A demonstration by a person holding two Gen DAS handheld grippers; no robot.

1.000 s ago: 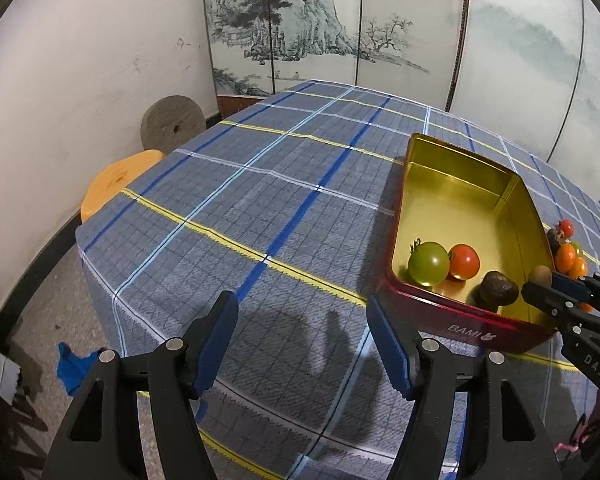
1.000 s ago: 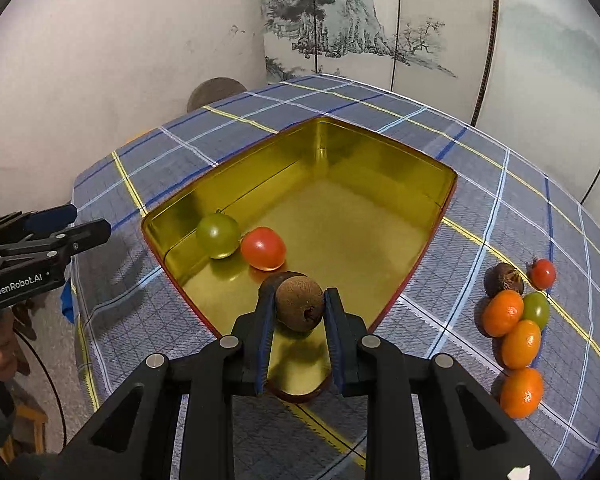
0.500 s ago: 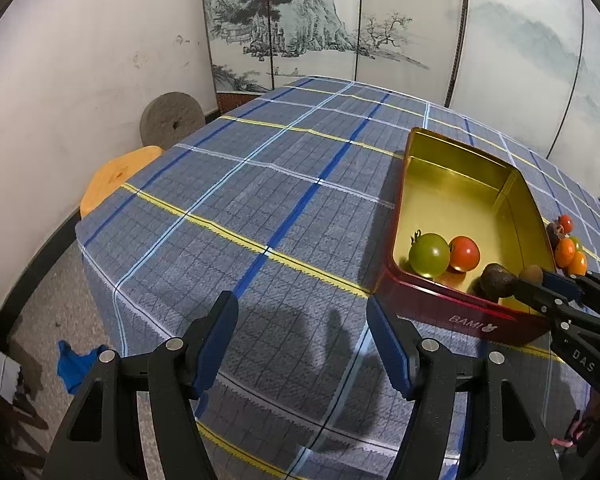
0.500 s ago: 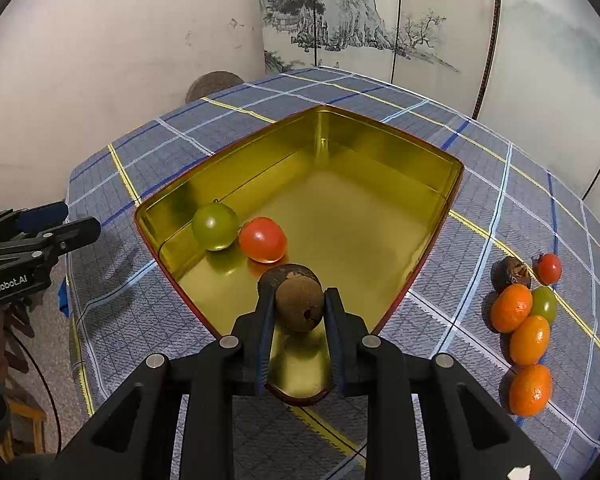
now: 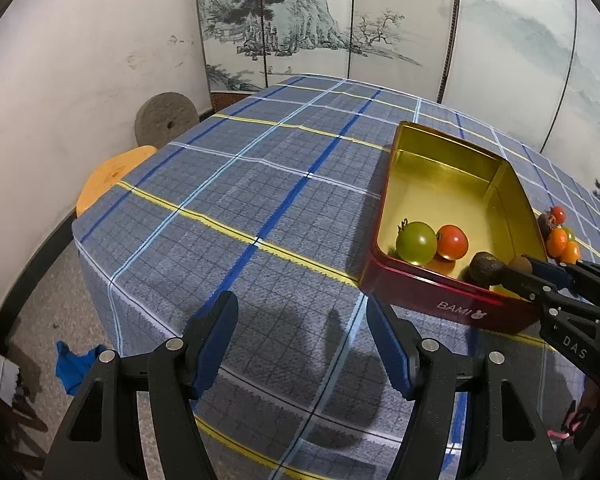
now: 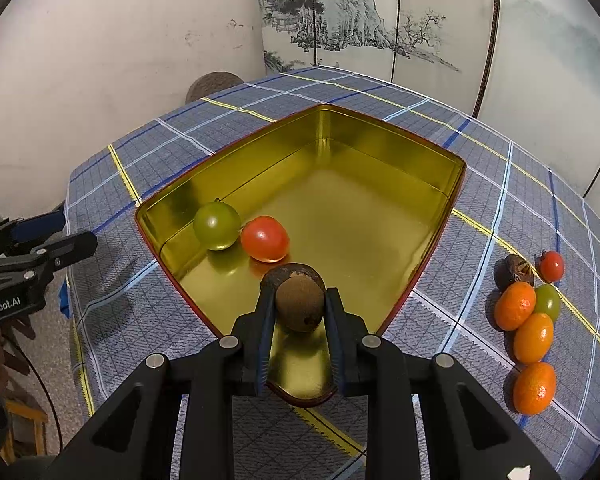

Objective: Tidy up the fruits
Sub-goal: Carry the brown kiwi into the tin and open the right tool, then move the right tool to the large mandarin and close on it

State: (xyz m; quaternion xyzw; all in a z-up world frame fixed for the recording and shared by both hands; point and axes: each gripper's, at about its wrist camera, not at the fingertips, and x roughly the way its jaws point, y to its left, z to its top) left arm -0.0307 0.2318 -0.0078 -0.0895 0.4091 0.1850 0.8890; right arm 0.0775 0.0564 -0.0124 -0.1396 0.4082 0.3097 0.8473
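A red tin with a gold inside (image 6: pixel 440 200) (image 5: pixel 452 308) sits on the blue plaid tablecloth. In it lie a green tomato (image 6: pixel 216 225) (image 5: pixel 416 242), a red tomato (image 6: pixel 265 239) (image 5: pixel 453 242) and a dark brown fruit (image 6: pixel 292 270) (image 5: pixel 485 268). My right gripper (image 6: pixel 300 308) is shut on a round brown fruit (image 6: pixel 300 304) and holds it over the tin's near corner; it also shows in the left wrist view (image 5: pixel 534 270). My left gripper (image 5: pixel 300 336) is open and empty over the cloth, left of the tin.
Right of the tin lie several loose fruits: three orange kumquats (image 6: pixel 534 338), a green tomato (image 6: pixel 548 301), a red tomato (image 6: pixel 552 266) and a dark brown fruit (image 6: pixel 518 269). A painted folding screen stands behind the table. An orange stool (image 5: pixel 108 176) is at the left edge.
My right gripper has carried the brown fruit slightly lower and further in over the tin's near corner. My left gripper stays open and has drawn back a little from the tin.
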